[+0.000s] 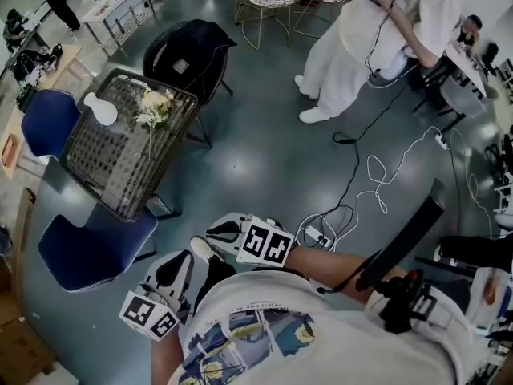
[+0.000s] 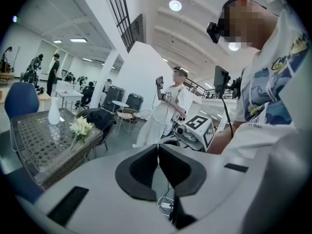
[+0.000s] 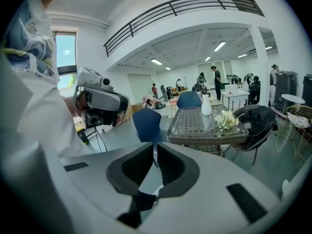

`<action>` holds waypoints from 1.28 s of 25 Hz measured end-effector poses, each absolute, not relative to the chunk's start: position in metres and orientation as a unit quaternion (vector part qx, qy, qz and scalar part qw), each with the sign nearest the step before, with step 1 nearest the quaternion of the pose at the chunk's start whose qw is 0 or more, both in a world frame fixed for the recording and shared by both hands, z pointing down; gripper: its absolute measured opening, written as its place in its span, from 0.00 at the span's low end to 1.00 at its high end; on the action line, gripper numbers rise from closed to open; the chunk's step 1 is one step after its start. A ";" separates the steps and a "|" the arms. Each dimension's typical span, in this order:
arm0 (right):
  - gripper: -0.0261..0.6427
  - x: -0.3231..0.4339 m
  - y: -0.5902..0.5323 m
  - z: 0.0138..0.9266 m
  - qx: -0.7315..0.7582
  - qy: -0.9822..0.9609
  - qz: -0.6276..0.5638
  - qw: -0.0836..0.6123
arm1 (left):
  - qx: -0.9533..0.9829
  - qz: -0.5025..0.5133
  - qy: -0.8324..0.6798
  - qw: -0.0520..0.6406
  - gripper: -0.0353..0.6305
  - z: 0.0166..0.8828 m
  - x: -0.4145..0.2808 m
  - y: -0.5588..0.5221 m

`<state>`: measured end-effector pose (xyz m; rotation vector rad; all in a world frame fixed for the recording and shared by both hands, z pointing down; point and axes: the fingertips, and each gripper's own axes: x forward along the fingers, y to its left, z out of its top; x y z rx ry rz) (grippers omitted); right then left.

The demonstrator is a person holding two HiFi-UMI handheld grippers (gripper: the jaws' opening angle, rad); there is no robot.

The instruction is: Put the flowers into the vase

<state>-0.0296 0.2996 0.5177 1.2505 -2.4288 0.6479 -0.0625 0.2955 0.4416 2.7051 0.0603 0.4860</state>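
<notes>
Head view looks steeply down; all three views share the table (image 1: 104,155).

Bright ceiling lights, glossy floor glare, fisheye-warped edges

From where I stand, no word or number can be read properly. The white shirt (image 1: 264,327) of the person holding the tools has a line of small lettering above its blue picture, too fine to make out. The right gripper (image 1: 227,233) and the left gripper (image 1: 175,273) each carry a marker cube (image 1: 267,245) with black-and-white square patterns, not letters or numbers.
</notes>
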 end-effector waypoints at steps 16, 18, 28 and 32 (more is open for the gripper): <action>0.23 -0.046 0.101 0.512 0.502 -0.808 0.269 0.147 | 0.967 0.152 0.047 0.199 0.07 0.426 -0.124 0.119; 0.23 -0.028 0.079 0.517 0.520 -0.796 0.277 0.142 | 0.967 0.149 0.038 0.205 0.07 0.427 -0.129 0.105; 0.26 0.128 -0.061 0.561 0.575 -0.739 0.334 0.110 | 0.962 0.152 -0.048 0.221 0.07 0.434 -0.106 0.019; 0.28 0.198 -0.120 0.581 0.592 -0.716 0.358 0.094 | 0.961 0.155 -0.071 0.219 0.07 0.428 -0.072 -0.021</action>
